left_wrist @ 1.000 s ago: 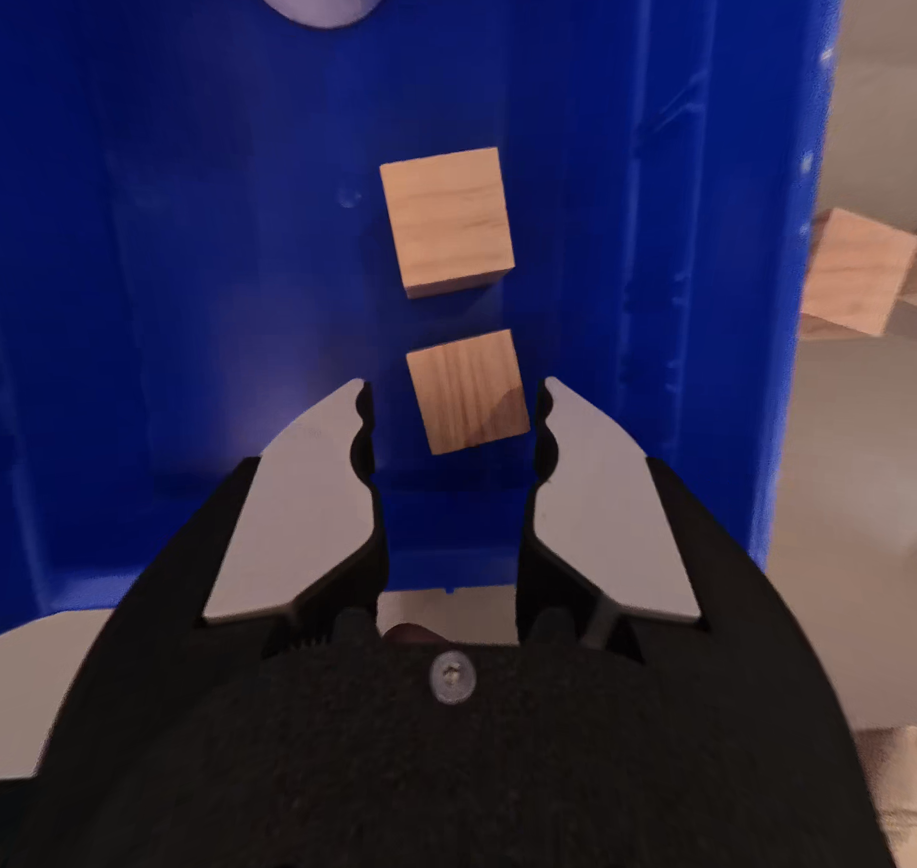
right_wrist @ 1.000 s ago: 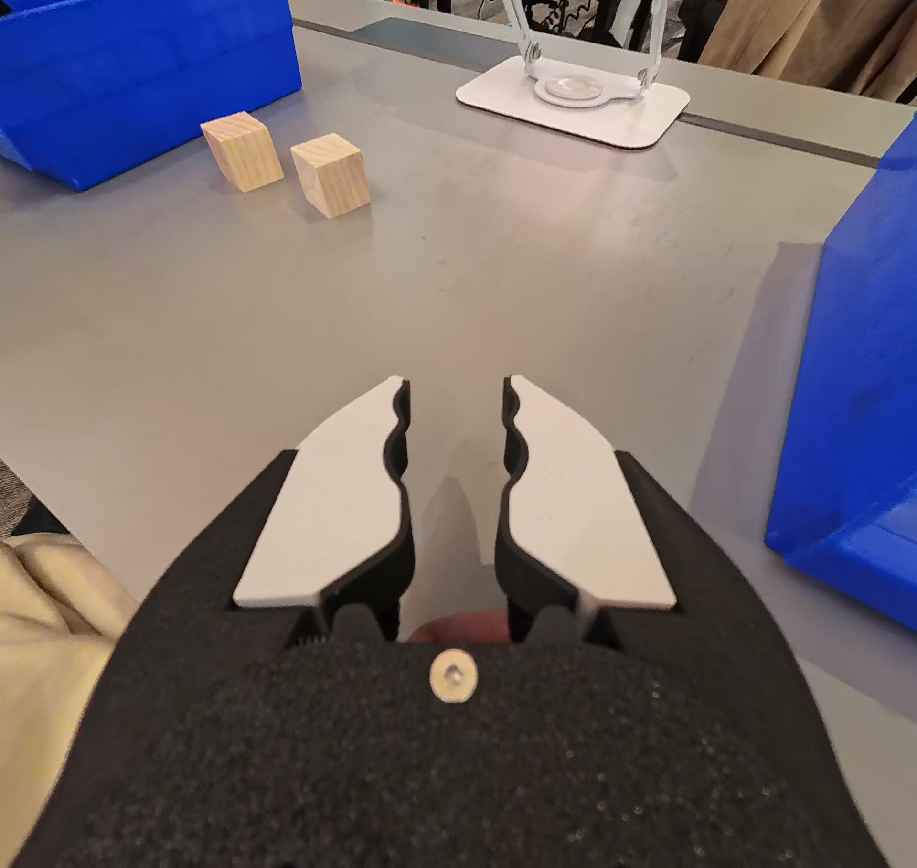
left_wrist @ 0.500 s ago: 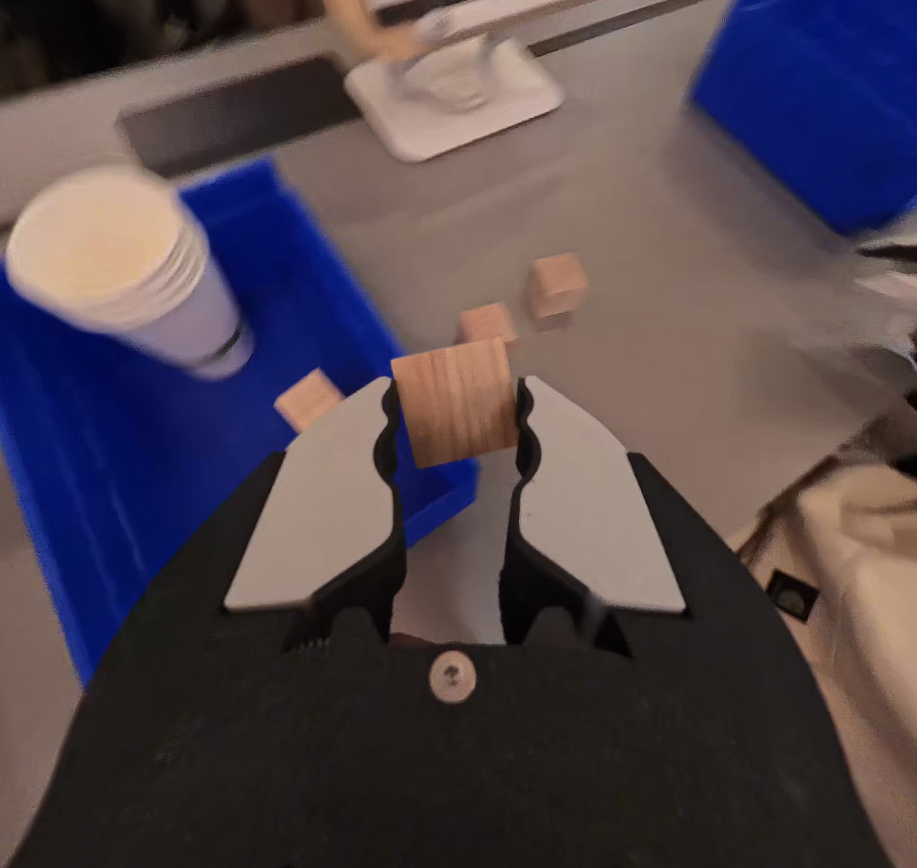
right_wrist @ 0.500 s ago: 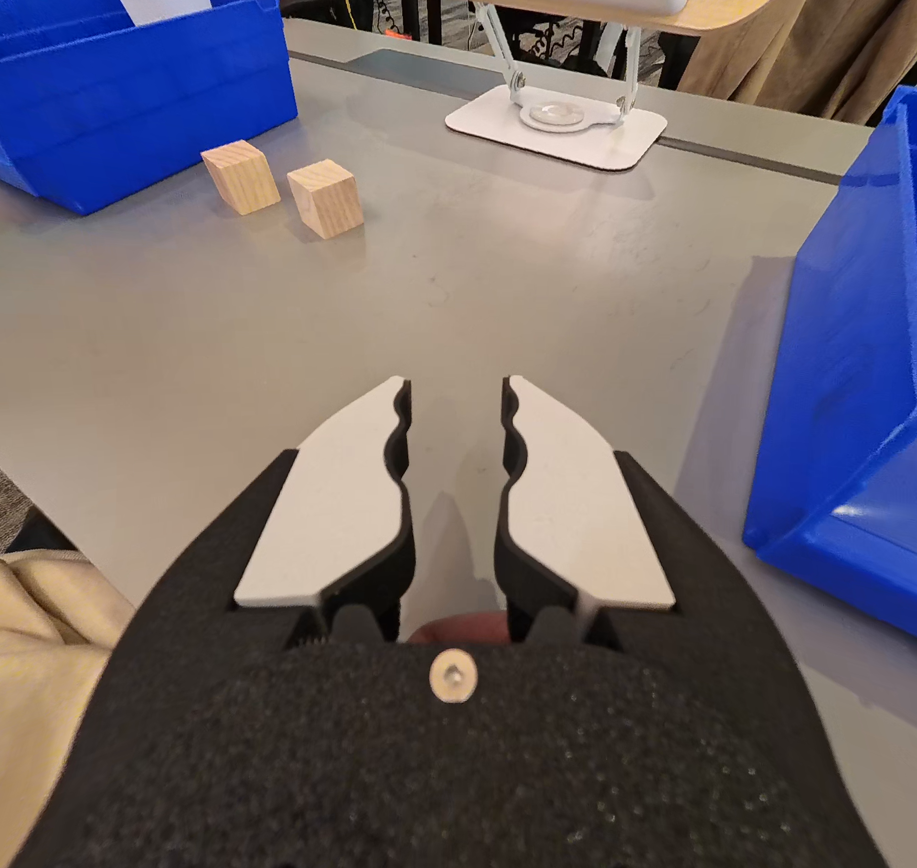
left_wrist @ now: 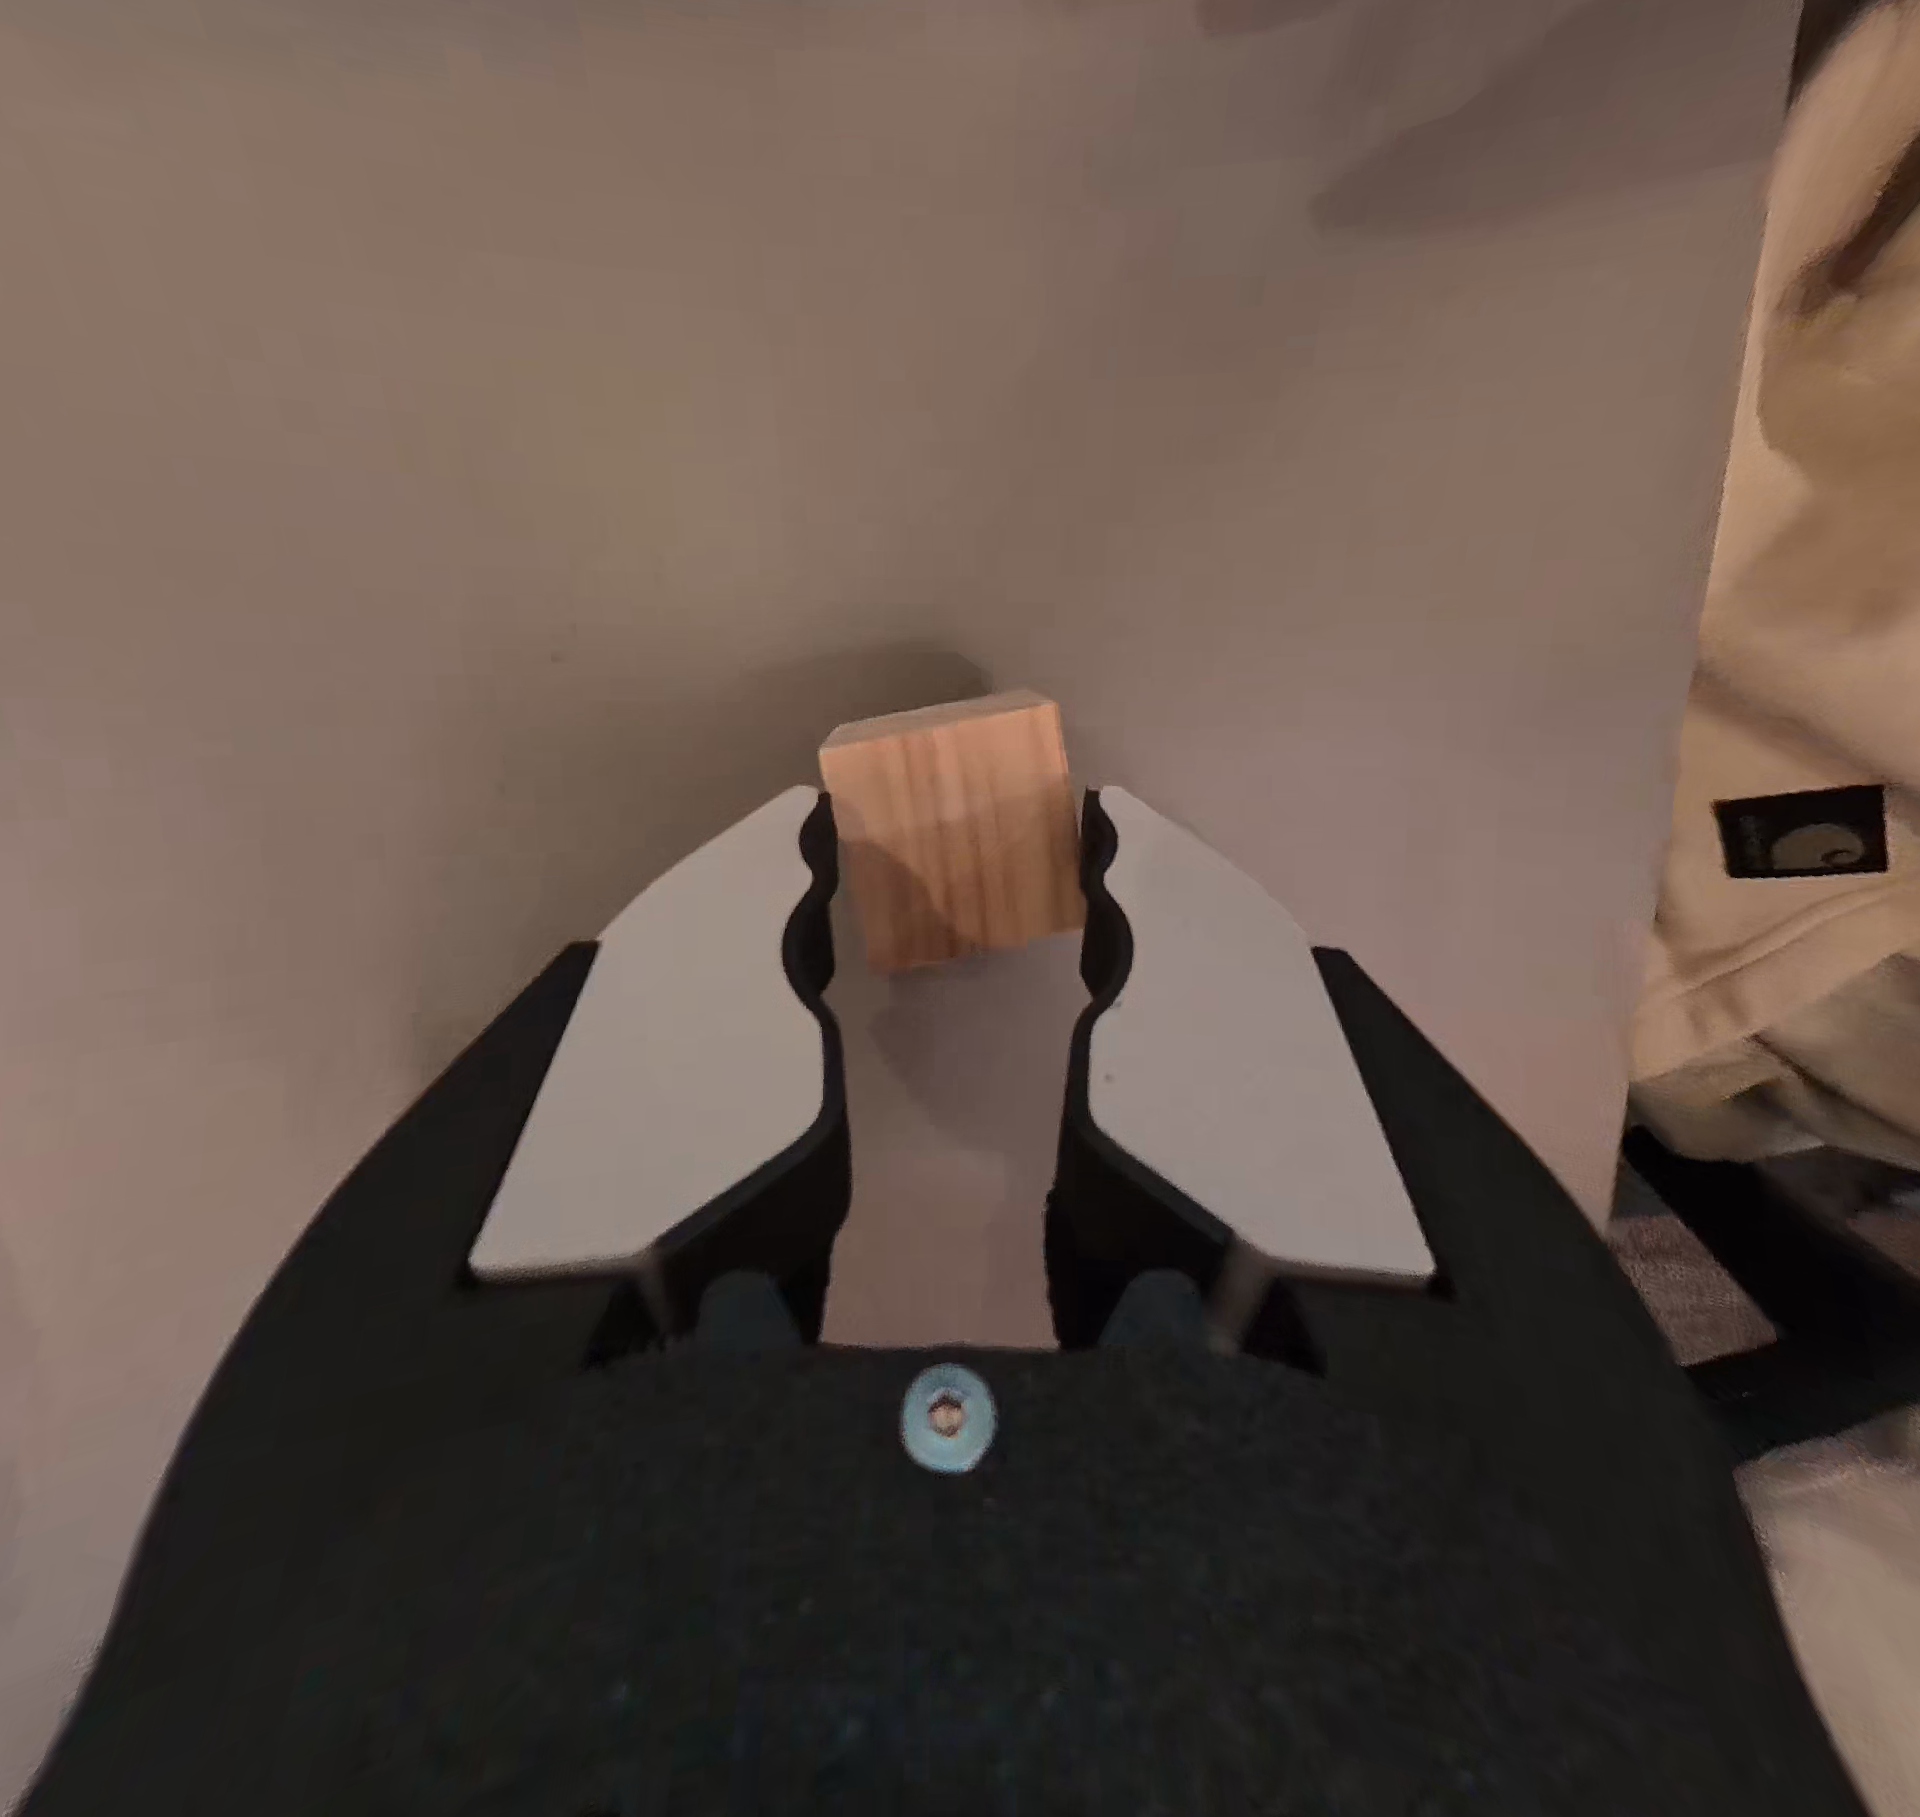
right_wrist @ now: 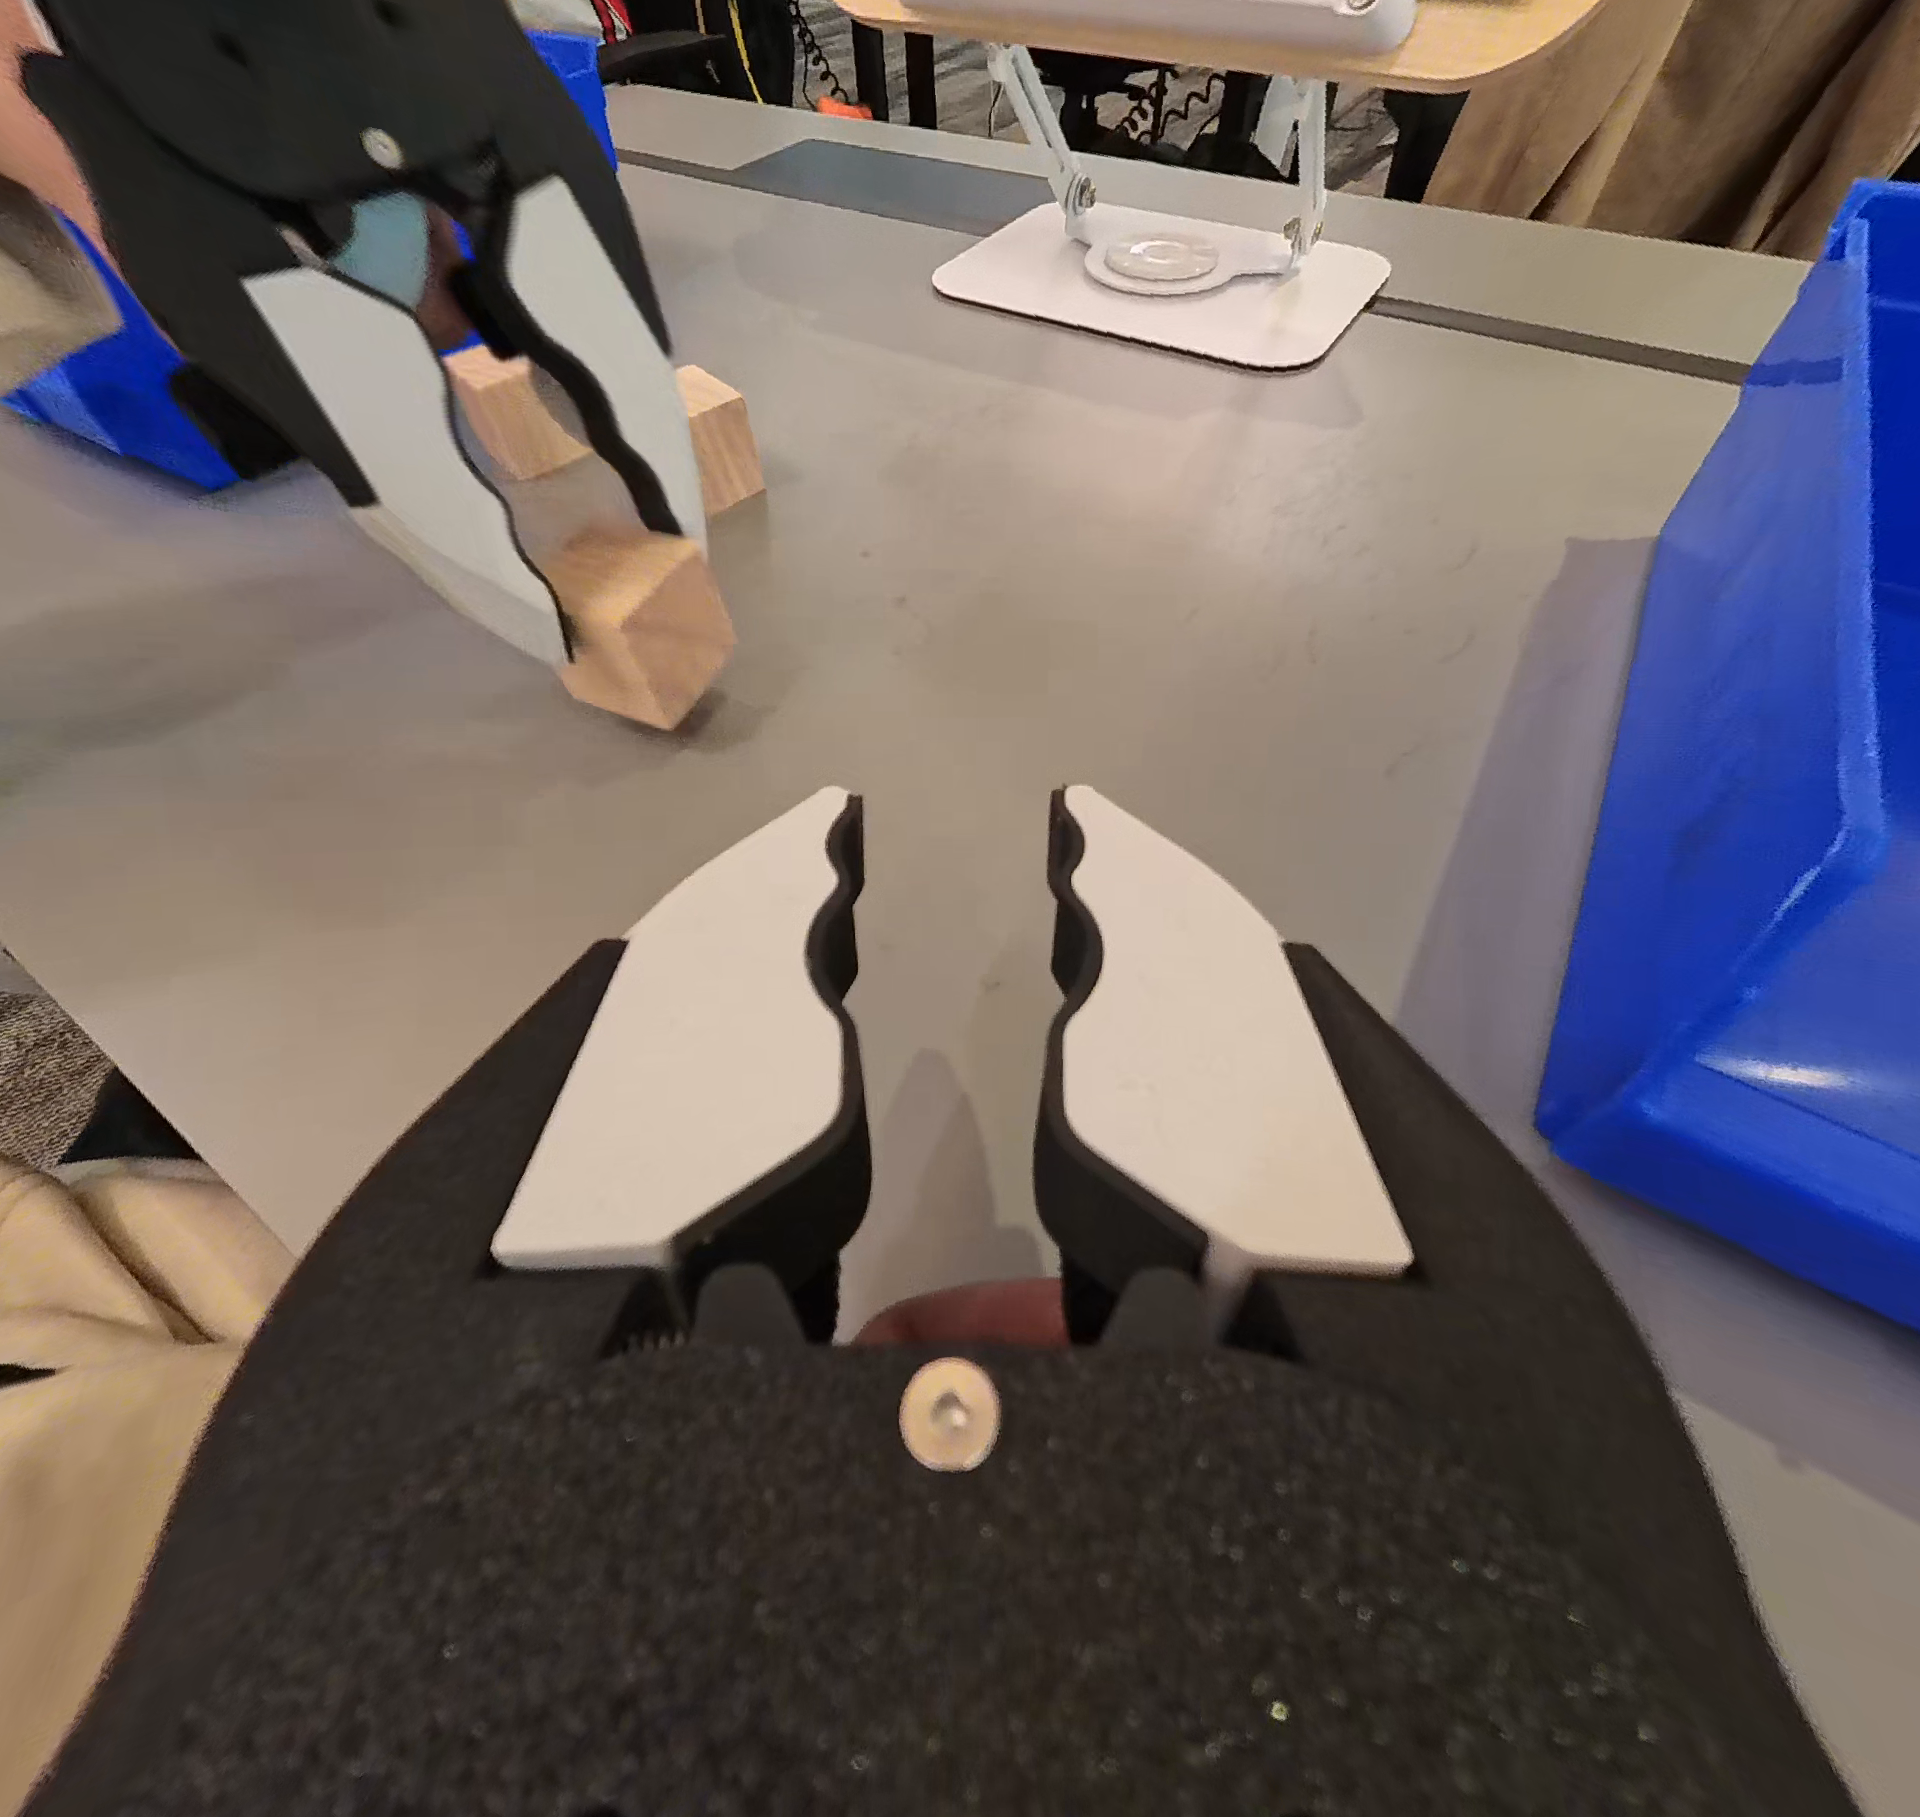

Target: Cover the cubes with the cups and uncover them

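Observation:
My left gripper (left_wrist: 951, 822) is shut on a light wooden cube (left_wrist: 951, 827), held tilted down at the grey table (left_wrist: 520, 417). In the right wrist view the left gripper (right_wrist: 623, 588) comes in from the upper left, and its cube (right_wrist: 655, 645) is tilted with its lower corner at the table surface. Two more wooden cubes (right_wrist: 509, 411) (right_wrist: 727, 437) sit on the table just behind it. My right gripper (right_wrist: 954, 811) is open and empty, low over the table's near edge. No cup is in view.
A blue bin (right_wrist: 1766, 728) stands at the right and another blue bin (right_wrist: 104, 396) at the far left behind the left gripper. A white stand base (right_wrist: 1164, 281) sits at the back. A person's cream garment (left_wrist: 1818, 624) is at the table edge.
My left gripper closed on a cube in the blue bin, lifted it out and carried it down to the table near the two cubes. The right gripper stayed open and nearly still.

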A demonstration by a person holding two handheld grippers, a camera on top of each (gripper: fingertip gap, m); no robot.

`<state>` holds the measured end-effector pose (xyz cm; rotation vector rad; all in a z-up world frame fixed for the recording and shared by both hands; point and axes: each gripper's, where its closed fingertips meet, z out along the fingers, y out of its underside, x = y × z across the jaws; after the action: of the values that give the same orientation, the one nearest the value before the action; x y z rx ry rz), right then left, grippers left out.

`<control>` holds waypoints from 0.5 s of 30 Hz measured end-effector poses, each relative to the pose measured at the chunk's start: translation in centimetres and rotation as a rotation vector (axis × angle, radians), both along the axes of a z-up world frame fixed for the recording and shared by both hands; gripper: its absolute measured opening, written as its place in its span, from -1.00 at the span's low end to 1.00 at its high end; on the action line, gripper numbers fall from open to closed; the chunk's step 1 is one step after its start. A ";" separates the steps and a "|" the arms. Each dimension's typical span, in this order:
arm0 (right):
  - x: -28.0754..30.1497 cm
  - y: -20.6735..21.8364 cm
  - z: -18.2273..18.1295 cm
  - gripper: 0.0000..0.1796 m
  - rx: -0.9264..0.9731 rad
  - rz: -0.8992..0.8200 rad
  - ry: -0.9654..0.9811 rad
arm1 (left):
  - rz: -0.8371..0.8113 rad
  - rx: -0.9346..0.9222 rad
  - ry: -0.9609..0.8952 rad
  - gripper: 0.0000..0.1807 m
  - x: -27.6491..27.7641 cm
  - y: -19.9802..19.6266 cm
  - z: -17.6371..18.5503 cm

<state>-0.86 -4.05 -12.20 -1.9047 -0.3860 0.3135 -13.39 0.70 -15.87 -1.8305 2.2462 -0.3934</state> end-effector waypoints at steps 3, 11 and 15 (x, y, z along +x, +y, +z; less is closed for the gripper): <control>-0.1 0.0 0.0 -0.63 -0.001 0.005 -0.001 | -0.033 -0.012 0.051 -0.47 0.2 0.1 -1.2; -0.7 -0.1 -0.4 -0.61 -0.008 0.041 -0.008 | 0.080 0.015 -0.038 -0.17 -1.6 -0.6 2.1; -2.7 -0.9 0.3 -0.55 0.037 0.154 -0.062 | 0.273 0.176 -0.400 -0.23 -4.1 -2.5 6.2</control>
<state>-3.51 -4.93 -11.87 -1.8554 -0.5782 0.3478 -17.53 -1.84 -9.70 -1.7511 1.6873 -0.4485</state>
